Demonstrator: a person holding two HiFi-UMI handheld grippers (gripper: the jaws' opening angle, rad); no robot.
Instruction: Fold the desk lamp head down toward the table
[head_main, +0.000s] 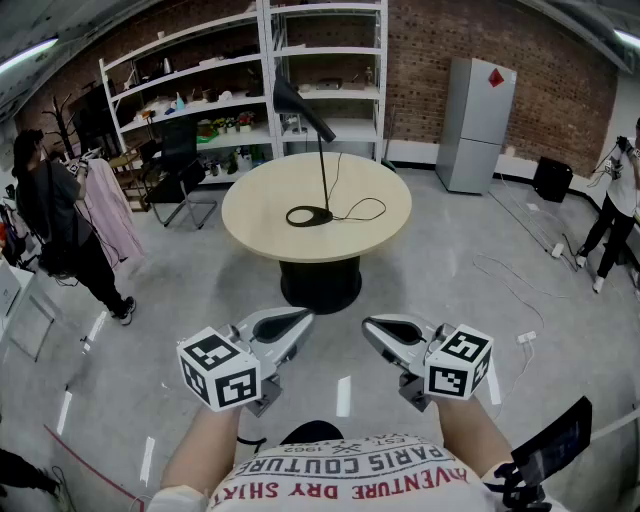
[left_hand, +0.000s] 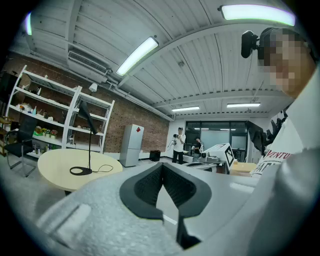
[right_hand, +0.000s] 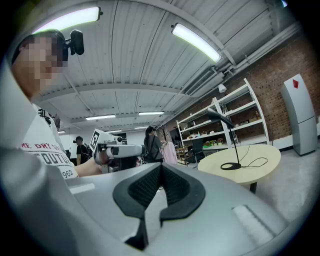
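Left gripper (head_main: 300, 318), right gripper (head_main: 372, 327): level, tips facing inward, jaws closed, empty.

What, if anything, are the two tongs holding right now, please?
Nothing: the left tongs and the right tongs are shut and empty, away from the lamp.

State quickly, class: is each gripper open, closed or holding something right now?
Left gripper: closed, jaws together, holding nothing.
Right gripper: closed, jaws together, holding nothing.

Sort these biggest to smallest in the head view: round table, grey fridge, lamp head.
1. round table
2. grey fridge, though it stands farther from the camera
3. lamp head
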